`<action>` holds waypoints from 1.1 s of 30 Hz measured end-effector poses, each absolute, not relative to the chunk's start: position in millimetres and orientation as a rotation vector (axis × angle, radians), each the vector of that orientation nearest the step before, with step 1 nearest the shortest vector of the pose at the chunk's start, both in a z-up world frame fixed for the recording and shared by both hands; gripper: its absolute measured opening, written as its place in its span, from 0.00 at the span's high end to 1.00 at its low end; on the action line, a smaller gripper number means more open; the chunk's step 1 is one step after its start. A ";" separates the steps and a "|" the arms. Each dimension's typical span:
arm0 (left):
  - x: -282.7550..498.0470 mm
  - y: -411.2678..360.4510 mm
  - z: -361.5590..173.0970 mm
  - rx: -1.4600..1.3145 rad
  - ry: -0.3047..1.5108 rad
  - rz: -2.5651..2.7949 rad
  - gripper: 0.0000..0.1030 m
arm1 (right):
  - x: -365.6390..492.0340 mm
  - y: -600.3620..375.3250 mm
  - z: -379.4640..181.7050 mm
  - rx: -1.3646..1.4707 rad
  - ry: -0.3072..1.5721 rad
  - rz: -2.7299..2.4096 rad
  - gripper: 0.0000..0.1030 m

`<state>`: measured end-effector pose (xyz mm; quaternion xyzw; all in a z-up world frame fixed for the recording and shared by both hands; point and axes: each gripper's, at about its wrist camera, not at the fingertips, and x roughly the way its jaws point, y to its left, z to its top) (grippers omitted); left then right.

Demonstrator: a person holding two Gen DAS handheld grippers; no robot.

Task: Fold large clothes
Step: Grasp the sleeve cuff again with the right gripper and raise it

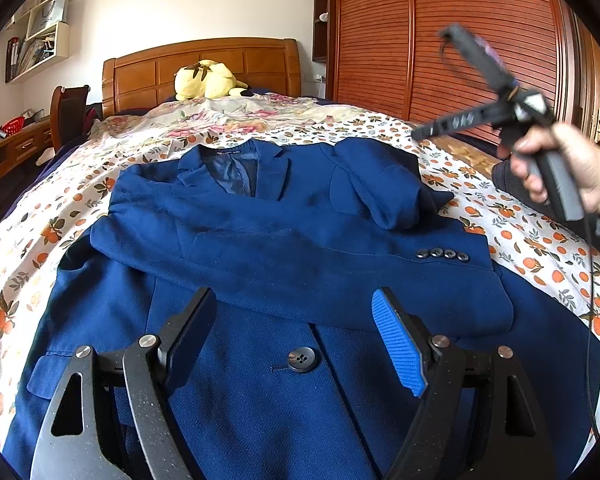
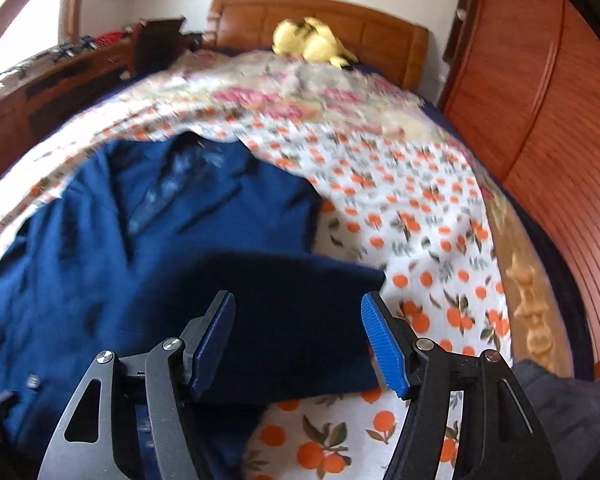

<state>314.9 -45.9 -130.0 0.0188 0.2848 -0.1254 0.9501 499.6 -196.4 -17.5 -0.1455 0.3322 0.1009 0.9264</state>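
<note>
2 sleeves already lie crossed over the chest of the blue jacket (image 1: pixel 300 248), which is spread face-up on the bed (image 1: pixel 540 248) with its collar toward the headboard (image 1: pixel 204 68). I judge that this narrows the jacket into a tidy rectangle before the body is folded.

The longer sleeve (image 1: pixel 340 256), with 4 cuff buttons (image 1: pixel 444 254), runs across the jacket below the lapels. The other sleeve (image 1: pixel 380 188) is doubled back over the shoulder nearest the wardrobe (image 1: pixel 460 40), and its end looks bunched rather than flat.

The left hand-held gripper (image 1: pixel 296 336) hangs over the jacket's lower front, just above the large front button (image 1: pixel 301 359), jaws wide apart with nothing between them; it seems parked there, ready for the hem. The right hand-held gripper (image 2: pixel 298 340) hovers over the jacket's edge on the wardrobe side, jaws parted with cloth below them, not pinched.

The right wrist view is smeared, so I cannot tell whether its pads touch the fabric. The jacket's hem is cut off by the left view's lower rim and hidden behind the fingers. Only 1 hand (image 1: pixel 556 168) of the person shows, beside the jacket on the wardrobe side.
</note>
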 end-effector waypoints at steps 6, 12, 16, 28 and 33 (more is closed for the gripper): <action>314.6 -46.1 -129.9 0.039 0.581 -0.256 0.22 | 539.9 -213.5 -53.3 -0.246 0.802 0.133 0.34; 313.9 -48.2 -131.2 0.040 0.585 -0.257 0.22 | 566.6 -229.7 -86.8 -0.179 0.907 0.092 0.33; 315.1 -48.6 -131.6 0.040 0.587 -0.259 0.22 | 569.5 -232.4 -89.3 -0.129 0.908 0.103 0.33; 306.8 -39.2 -113.6 0.027 0.556 -0.271 0.22 | 516.8 -187.4 -32.1 -0.290 0.719 0.185 0.92; 288.5 -28.4 -94.1 0.066 0.512 -0.262 0.22 | 471.6 -164.4 21.3 -0.329 0.596 0.211 0.92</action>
